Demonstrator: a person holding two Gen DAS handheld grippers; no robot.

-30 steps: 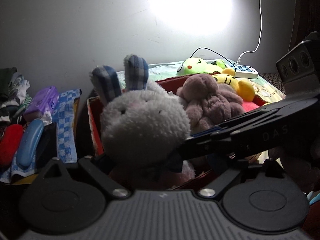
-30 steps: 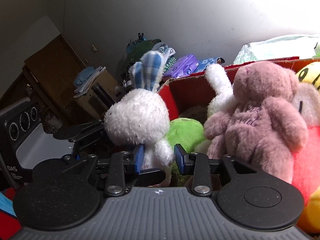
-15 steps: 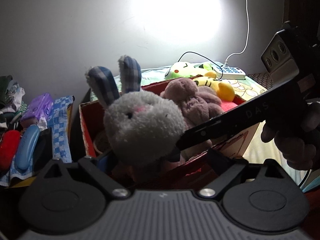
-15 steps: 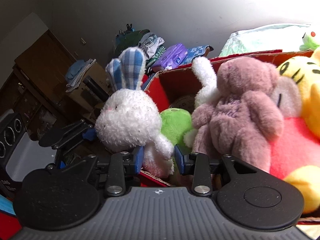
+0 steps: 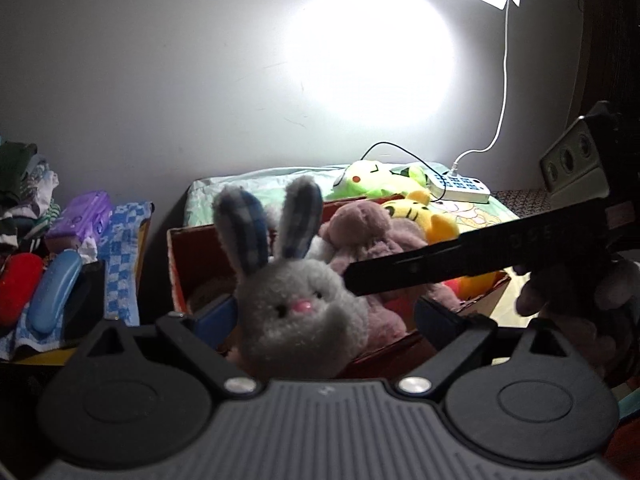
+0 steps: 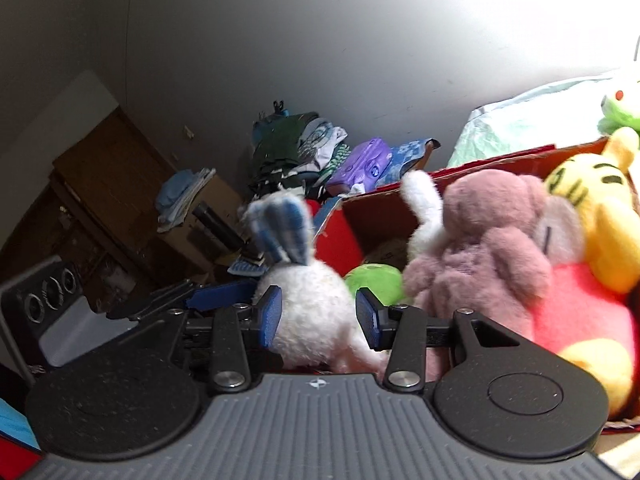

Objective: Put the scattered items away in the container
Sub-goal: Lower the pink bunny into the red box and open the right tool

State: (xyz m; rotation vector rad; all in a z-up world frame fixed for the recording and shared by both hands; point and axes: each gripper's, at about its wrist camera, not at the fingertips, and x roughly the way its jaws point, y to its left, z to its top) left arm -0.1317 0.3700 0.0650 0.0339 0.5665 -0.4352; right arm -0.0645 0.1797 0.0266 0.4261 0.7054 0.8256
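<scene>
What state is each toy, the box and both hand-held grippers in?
White plush rabbit with blue checked ears: upright at the box's edge.
Red cardboard box: open, nearly full.
Pink plush bear: inside the box.
Right hand-held gripper: opening around the rabbit.
Left hand-held gripper: open.

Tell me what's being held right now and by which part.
Nothing firmly: the right gripper is opening around the body of the white bunny; the left gripper stands open, empty.

Each gripper had a ribbed grey base, 2 round black discs and black linkage arms fixed with 2 silver screws. The right gripper (image 6: pixel 319 315) carried blue textured pads (image 6: pixel 270 314). The left gripper (image 5: pixel 324 316) showed dark blue fingers (image 5: pixel 212 317).
</scene>
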